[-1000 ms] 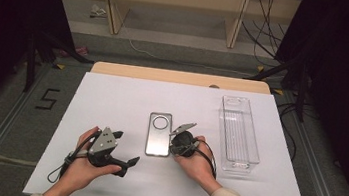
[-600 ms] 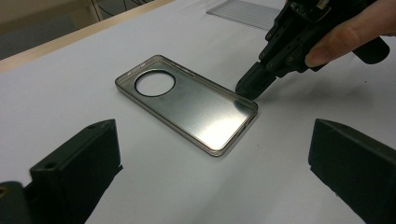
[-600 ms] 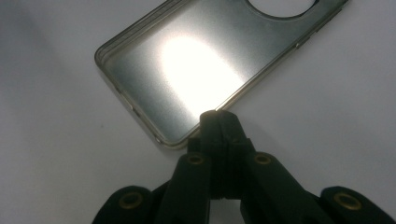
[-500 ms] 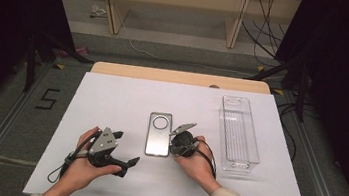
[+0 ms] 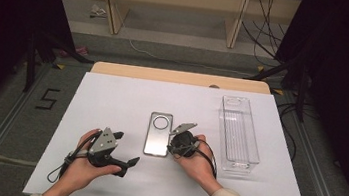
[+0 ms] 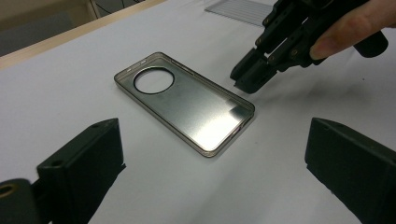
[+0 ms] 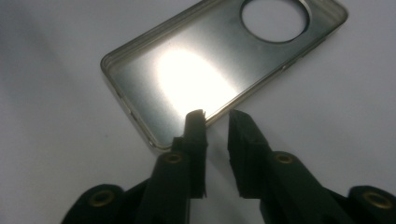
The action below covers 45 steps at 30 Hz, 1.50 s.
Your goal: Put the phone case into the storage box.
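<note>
Nothing we could make out had shifted since half a second before: both hands, both grippers and the case lay where they had been.

We worked over the white table (image 5: 111,100), the largest thing before us. Toward its right side stood a clear plastic tray (image 5: 239,131), long and narrow, well apart from our tools. Near the middle lay the phone case (image 5: 158,134), a grey metallic shell with its hollow side up and a round camera hole at its far end; the left gripper view showed it flat on the white surface (image 6: 187,109), and the right gripper view caught a bright glare across its inner face (image 7: 210,70).

Our left hand (image 5: 81,167) rested on the table to the left of the case, holding the left gripper (image 5: 123,149), whose jaws stood released and spread wide with the case lying ahead between them, untouched. Our right hand (image 5: 200,156) held the right gripper (image 7: 217,119) just beside the case's right long edge, near its closer corner. Its jaws were nearly together with a narrow gap, clasping nothing; one tip sat over the rim, though we could not tell whether it touched.
</note>
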Motion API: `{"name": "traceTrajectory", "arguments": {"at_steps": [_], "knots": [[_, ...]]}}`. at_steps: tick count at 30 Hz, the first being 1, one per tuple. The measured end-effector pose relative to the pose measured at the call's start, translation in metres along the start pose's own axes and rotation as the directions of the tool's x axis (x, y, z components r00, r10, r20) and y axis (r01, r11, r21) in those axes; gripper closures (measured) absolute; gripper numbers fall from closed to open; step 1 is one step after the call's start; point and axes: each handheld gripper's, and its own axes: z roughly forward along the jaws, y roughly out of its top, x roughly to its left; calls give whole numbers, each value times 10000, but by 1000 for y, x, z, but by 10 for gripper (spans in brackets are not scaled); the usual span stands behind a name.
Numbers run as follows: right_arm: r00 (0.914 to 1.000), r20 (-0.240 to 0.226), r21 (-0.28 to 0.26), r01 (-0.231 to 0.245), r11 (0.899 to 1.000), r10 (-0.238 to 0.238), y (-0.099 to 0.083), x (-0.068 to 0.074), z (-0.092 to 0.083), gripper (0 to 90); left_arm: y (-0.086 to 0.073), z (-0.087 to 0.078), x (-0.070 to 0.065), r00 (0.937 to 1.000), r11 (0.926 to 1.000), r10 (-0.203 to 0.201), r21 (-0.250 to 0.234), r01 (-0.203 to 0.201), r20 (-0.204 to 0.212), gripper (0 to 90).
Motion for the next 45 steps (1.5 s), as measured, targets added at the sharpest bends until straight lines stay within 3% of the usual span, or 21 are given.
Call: {"name": "traceTrajectory", "arguments": {"at_steps": [6,9,12,16,22,23,29,30,31,33,34,35,36,38,39,40,41,42,43,44,45], "knots": [[9990,101,-964,445,9943,-437,-7,-4,-19,490,1,2,-3,9990,9987,443,233,-443,8,93],[9980,46,-1610,634,9849,-635,-11,-8,-30,386,4,4,-6,9964,9951,852,493,-852,19,114],[9985,-98,-2342,495,9709,-532,-16,-12,-45,319,7,7,-8,9922,9890,1232,797,-1243,185,132],[9985,-38,-3160,505,9474,-545,-25,-14,-64,257,8,12,-11,9892,9830,1366,1165,-1420,532,155],[9976,-91,-4050,588,9124,-683,-42,-15,-91,201,20,18,-15,9758,9657,2044,1470,-2141,782,178],[9979,-56,-4125,562,9092,-642,-45,-16,-95,193,24,22,-15,9692,9564,2327,1620,-2431,811,187],[9992,103,-4591,397,8875,-394,-62,-24,-116,172,36,37,-15,9385,9077,3163,2434,-3417,1380,271],[9993,138,-4661,381,8839,-358,-65,-25,-118,170,36,37,-15,9385,9077,3163,2434,-3417,1380,299],[9995,154,-4712,312,8815,-271,-68,-27,-121,170,39,43,-15,9279,8885,3342,2732,-3687,1655,315],[9999,143,-4860,104,8739,-40,-72,-29,-125,170,40,50,-16,9180,8688,3513,3014,-3929,1840,328],[9999,110,-4936,4,8697,58,-74,-30,-126,169,40,50,-16,9180,8688,3513,3014,-3929,1840,336],[9999,95,-5042,-46,8636,108,-75,-32,-127,169,42,56,-16,9079,8504,3639,3235,-4150,2081,342],[9998,117,-5065,-90,8622,173,-76,-33,-129,169,42,59,-17,9000,8376,3769,3342,-4321,2189,352],[9995,120,-5086,-183,8608,283,-79,-34,-130,169,43,65,-17,8895,8190,3931,3511,-4539,2328,361],[9995,99,-5116,-218,8589,313,-80,-35,-130,169,43,65,-17,8895,8190,3931,3511,-4539,2328,370],[9993,117,-5084,-235,8608,342,-81,-36,-131,169,43,69,-17,8795,8003,4101,3671,-4740,2416,372],[9992,146,-5053,-255,8626,381,-82,-36,-131,169,43,69,-17,8795,8003,4101,3671,-4740,2416,375],[9992,135,-5066,-254,8618,374,-83,-37,-131,169,43,71,-18,8764,7937,4130,3741,-4797,2477,380],[9990,124,-5059,-300,8621,421,-84,-37,-131,169,44,75,-18,8660,7748,4257,3886,-4987,2625,386],[9990,139,-5046,-296,8629,424,-85,-37,-131,169,44,75,-18,8660,7748,4257,3886,-4987,2625,390],[9991,138,-5040,-287,8632,413,-85,-37,-132,169,44,78,-17,8582,7589,4316,4023,-5120,2780,398]]}}
